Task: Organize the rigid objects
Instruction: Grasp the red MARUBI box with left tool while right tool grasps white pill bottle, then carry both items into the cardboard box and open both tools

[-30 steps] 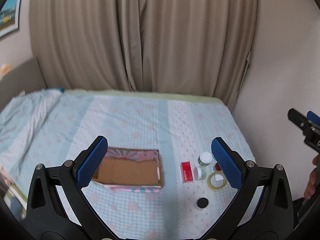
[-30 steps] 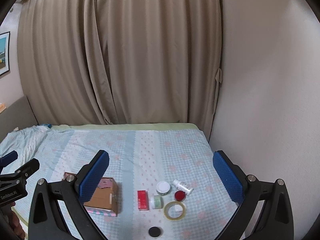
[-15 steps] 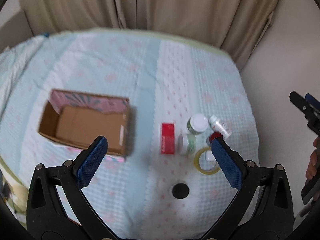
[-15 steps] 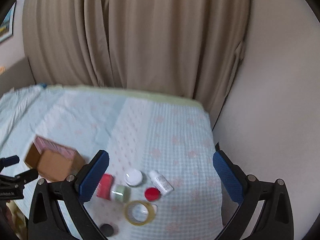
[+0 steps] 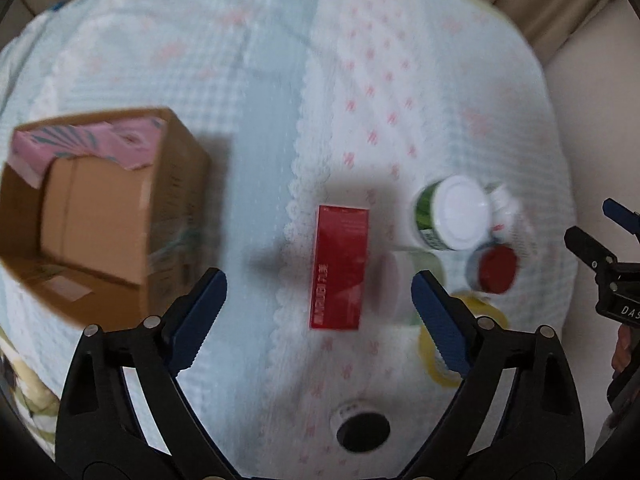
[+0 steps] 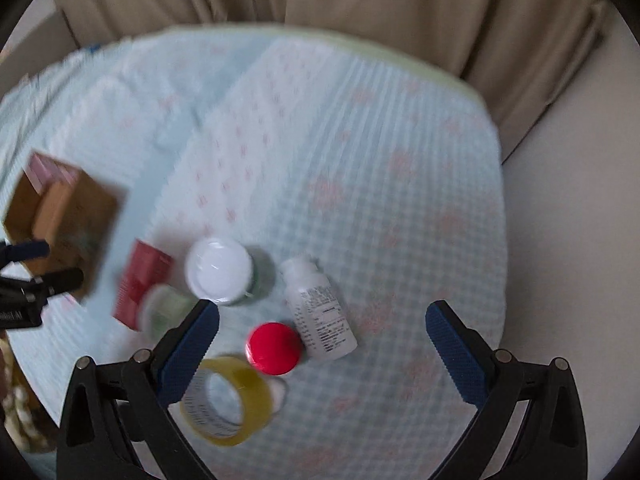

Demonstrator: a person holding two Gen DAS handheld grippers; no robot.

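Observation:
A red box [image 5: 340, 268] lies on the bed, seen between the fingers of my left gripper [image 5: 318, 280]. Its jaws are closing, and the pads do not touch the box. An open cardboard box [image 5: 92, 216] stands to the left. My right gripper [image 6: 322, 308] hangs open over a white bottle [image 6: 320, 316] lying on its side and a red-lidded jar [image 6: 274, 348]. Close by are a green jar with a white lid [image 6: 220, 272], a pale jar [image 6: 164, 312] on its side, a yellow tape roll [image 6: 224, 400] and a black cap [image 5: 362, 430].
The light blue patterned bed sheet [image 6: 380, 160] ends at a beige curtain [image 6: 360, 0] behind and a pale wall [image 6: 560, 240] on the right. A hand [image 5: 622, 348] holds the right gripper at the left wrist view's right edge.
Both grippers have dropped toward the bed and tipped downward, so the objects look much larger. The left gripper's fingers stand closer together than before.

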